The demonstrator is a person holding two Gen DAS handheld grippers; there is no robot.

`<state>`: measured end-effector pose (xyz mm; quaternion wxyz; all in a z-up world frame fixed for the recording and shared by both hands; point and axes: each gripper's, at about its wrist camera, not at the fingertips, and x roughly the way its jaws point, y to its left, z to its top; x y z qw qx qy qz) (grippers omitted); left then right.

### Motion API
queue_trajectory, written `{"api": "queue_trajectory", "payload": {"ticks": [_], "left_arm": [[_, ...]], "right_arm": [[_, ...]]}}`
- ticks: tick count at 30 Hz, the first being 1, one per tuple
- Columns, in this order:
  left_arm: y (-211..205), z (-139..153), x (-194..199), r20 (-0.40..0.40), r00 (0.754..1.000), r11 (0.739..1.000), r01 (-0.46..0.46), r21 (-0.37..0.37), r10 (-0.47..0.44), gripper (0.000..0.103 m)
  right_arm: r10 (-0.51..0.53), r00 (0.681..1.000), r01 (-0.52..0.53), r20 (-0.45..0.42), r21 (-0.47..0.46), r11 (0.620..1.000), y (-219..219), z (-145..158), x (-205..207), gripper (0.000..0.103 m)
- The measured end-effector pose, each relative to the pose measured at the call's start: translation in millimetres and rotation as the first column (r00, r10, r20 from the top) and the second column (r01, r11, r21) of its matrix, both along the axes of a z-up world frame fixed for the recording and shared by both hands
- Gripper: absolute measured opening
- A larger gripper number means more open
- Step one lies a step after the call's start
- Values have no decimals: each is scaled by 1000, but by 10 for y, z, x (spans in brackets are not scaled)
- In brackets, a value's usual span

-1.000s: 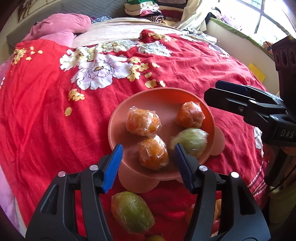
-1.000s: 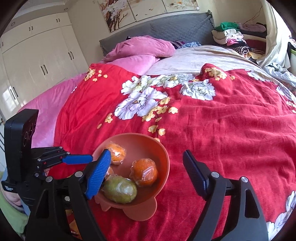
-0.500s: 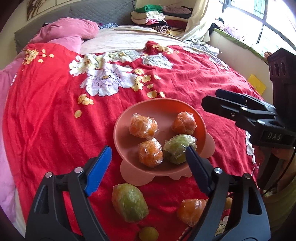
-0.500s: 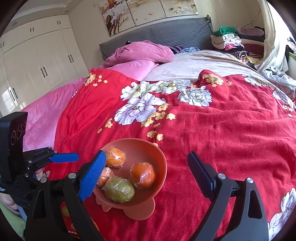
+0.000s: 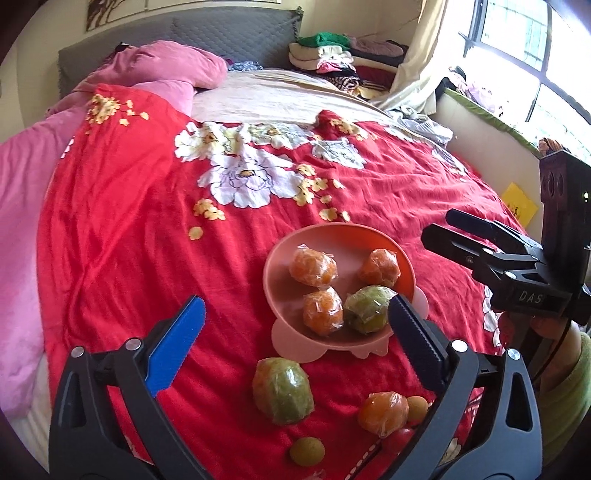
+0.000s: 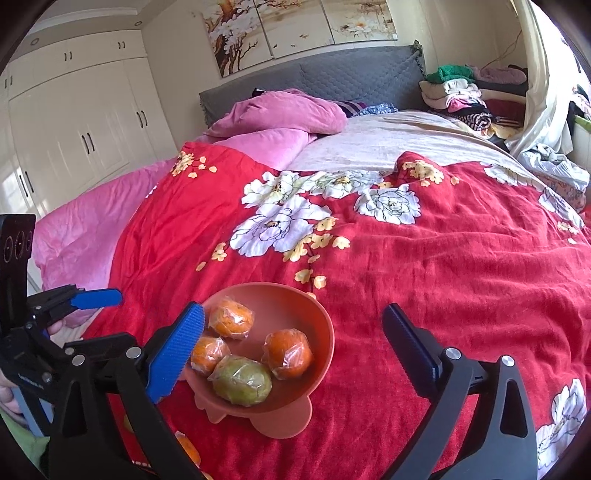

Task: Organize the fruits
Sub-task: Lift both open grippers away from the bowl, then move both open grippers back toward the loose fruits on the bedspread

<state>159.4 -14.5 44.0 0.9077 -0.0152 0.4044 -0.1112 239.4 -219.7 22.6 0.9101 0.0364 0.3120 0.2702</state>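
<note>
Left gripper point(image 5: 295, 332) was opening, jaws wide, nothing between the pads; it hung above the red blanket point(image 5: 129, 221) on the near side of the bowl point(image 5: 280, 258). Right gripper point(image 6: 293, 339) was opening too, wide and empty, its left pad overlapping the bowl's near-left rim in view; contact can't be told.

Loose fruit, all nearer than the bowl and on the blanket: small green one point(image 5: 307, 451) nearest, wrapped orange point(image 5: 383, 411) with a small yellow fruit point(image 5: 417, 405) touching it, big wrapped green fruit point(image 5: 282, 390) just short of the bowl's foot.

In the bowl: wrapped green fruit point(image 5: 367, 309) and orange point(image 5: 322, 312) at the near side, touching; two more wrapped oranges point(image 5: 313, 266) point(image 5: 380, 267) at the far side, apart.

Beyond the bowl: pink pillow point(image 5: 166, 68), grey headboard point(image 5: 229, 35), folded clothes point(image 5: 325, 55).
</note>
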Motion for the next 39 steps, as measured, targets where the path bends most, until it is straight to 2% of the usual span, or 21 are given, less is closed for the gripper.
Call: {"api": "queue_trajectory", "payload": {"ticks": [6,10,22,39], "left_arm": [[98,81,-66,17,999,999,-35,-19,36,93],[140,134,-139,36,998,999,-50,-5,50,93],[268,117,-384,29,998,998,-54,-24,54,93],[134,86,-591,25,1000,1000,5,-30,-5,93]], "right_arm": [[3,1000,-3,21,5,1000,-11,69,-54,98],[4,999,-4,40,5,1000,-42,154,-133,98],[45,996,-44,82,-4,999,-36,284,-397,98],[48,996,-44,81,-59,997,-75,257,-739,98]]}}
